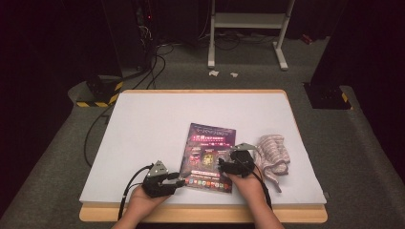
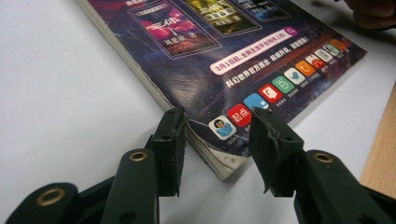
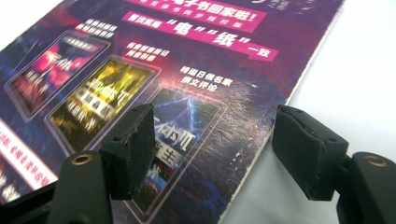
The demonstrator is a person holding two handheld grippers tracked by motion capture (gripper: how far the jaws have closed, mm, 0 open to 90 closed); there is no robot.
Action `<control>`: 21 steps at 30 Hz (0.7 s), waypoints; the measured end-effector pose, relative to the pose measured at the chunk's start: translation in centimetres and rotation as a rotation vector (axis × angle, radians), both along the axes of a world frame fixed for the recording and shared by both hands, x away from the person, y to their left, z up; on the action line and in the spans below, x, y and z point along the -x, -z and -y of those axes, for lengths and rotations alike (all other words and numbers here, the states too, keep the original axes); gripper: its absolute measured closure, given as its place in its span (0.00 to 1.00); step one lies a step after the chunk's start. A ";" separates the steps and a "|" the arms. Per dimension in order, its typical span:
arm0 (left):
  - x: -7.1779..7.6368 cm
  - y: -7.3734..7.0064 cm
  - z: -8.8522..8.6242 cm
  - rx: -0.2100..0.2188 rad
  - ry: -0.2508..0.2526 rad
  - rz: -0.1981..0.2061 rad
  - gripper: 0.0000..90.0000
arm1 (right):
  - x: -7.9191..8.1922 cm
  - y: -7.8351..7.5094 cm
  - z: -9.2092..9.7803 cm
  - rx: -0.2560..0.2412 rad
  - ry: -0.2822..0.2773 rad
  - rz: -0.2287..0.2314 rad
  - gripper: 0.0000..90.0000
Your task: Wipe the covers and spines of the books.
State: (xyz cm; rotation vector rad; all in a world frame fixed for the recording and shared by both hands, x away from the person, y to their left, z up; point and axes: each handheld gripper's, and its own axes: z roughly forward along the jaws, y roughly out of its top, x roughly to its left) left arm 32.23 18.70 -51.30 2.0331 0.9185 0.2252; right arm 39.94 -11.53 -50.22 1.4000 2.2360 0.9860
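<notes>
A dark purple magazine (image 1: 208, 155) lies flat near the front middle of the white table (image 1: 157, 129). My left gripper (image 1: 180, 182) is at its near left corner, open, with the jaws straddling that corner of the magazine (image 2: 233, 70). My right gripper (image 1: 223, 163) is open over the right part of the cover, one jaw above the cover of the magazine (image 3: 140, 84) and the other past its right edge. Neither holds anything.
A crumpled striped cloth (image 1: 273, 155) lies just right of the magazine, close to the right hand. The table's wooden front edge (image 1: 205, 213) is right below the hands. Cables and a white metal frame (image 1: 248, 24) stand on the floor beyond.
</notes>
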 end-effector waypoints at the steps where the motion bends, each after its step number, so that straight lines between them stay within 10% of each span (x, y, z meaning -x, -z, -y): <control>1: 0.0 0.0 0.0 0.002 -0.004 0.000 0.63 | -0.3 0.0 -0.2 -0.001 0.001 -0.003 0.34; 11: -0.4 -0.1 -0.1 -0.003 -0.027 0.004 0.67 | -2.5 -0.2 -1.9 0.023 -0.004 -0.016 0.34; 21: -0.5 -0.1 -0.1 0.000 -0.027 0.003 0.67 | 2.7 -0.1 -0.4 0.007 -0.096 -0.022 0.36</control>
